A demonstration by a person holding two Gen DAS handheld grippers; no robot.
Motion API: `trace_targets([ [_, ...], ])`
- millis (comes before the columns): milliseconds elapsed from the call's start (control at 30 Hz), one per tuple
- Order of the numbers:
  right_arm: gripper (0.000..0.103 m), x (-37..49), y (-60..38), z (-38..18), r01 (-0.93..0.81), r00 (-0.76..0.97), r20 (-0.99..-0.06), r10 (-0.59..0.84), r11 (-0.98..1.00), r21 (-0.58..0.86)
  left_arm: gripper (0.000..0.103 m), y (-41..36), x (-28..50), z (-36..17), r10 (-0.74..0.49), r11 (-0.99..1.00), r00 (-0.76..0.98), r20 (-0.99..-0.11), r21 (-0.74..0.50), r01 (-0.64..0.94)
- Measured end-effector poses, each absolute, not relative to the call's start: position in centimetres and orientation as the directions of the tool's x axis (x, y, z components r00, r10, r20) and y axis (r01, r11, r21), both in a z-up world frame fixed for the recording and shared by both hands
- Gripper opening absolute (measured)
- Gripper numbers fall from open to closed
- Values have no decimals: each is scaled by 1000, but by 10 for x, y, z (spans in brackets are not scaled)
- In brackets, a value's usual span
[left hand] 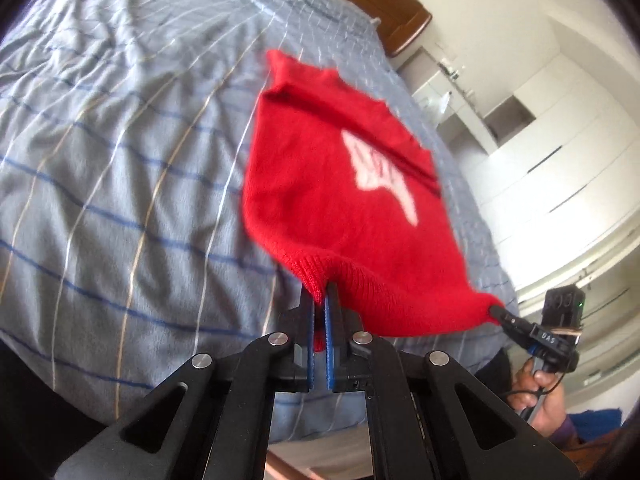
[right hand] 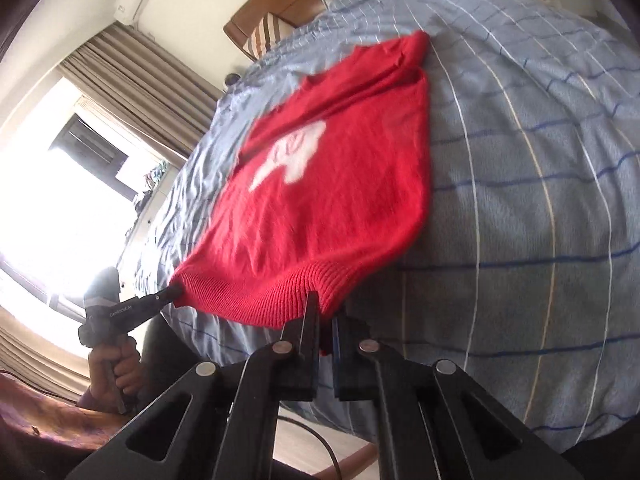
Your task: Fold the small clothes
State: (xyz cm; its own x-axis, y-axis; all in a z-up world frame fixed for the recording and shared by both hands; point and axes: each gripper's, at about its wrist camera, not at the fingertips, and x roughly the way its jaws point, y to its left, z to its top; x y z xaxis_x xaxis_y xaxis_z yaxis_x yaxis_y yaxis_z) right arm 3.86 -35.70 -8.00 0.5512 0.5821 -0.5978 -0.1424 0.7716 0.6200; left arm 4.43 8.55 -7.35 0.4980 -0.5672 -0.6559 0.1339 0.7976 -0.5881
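A small red knitted sweater [left hand: 320, 184] with a white motif lies on the blue checked bedcover [left hand: 120, 160], its ribbed hem lifted toward me. My left gripper [left hand: 321, 296] is shut on the hem's left corner. In the same view the right gripper [left hand: 494, 309] pinches the hem's other corner at the right. The right wrist view shows the red sweater [right hand: 340, 184] stretched between both tools: my right gripper [right hand: 326, 312] is shut on the hem's right corner, and the left gripper [right hand: 174, 291] holds the left corner. The sleeves are folded in over the body.
The bedcover [right hand: 520, 200] spreads wide around the sweater. A wooden headboard [left hand: 404, 12] and a pillow stand at the far end. White cupboards [left hand: 540, 152] line one side, a bright window with curtains [right hand: 120, 80] the other. A hand [right hand: 116, 372] grips the left tool's handle.
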Motion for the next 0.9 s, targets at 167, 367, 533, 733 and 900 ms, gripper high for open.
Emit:
trace_targets([
  [167, 4, 118, -366, -49, -200, 641, -562, 523, 820, 536, 1, 78, 130, -43, -540, 813, 582, -608, -556, 173],
  [367, 4, 256, -369, -42, -185, 687, -564, 458, 861, 474, 1, 51, 265, -33, -454, 867, 623, -637, -476, 146],
  [533, 4, 350, -374, -56, -131, 684, -602, 412, 881, 454, 2, 32, 355, -52, -388, 901, 605, -695, -423, 92],
  [733, 11, 405, -374, -90, -44, 662, -662, 351, 900, 434, 36, 27, 410, -90, -294, 933, 568, -769, -359, -3],
  [900, 38, 368, -364, -70, -62, 717, -646, 261, 948, 313, 72, 65, 380, -74, -289, 911, 634, -717, -409, -47],
])
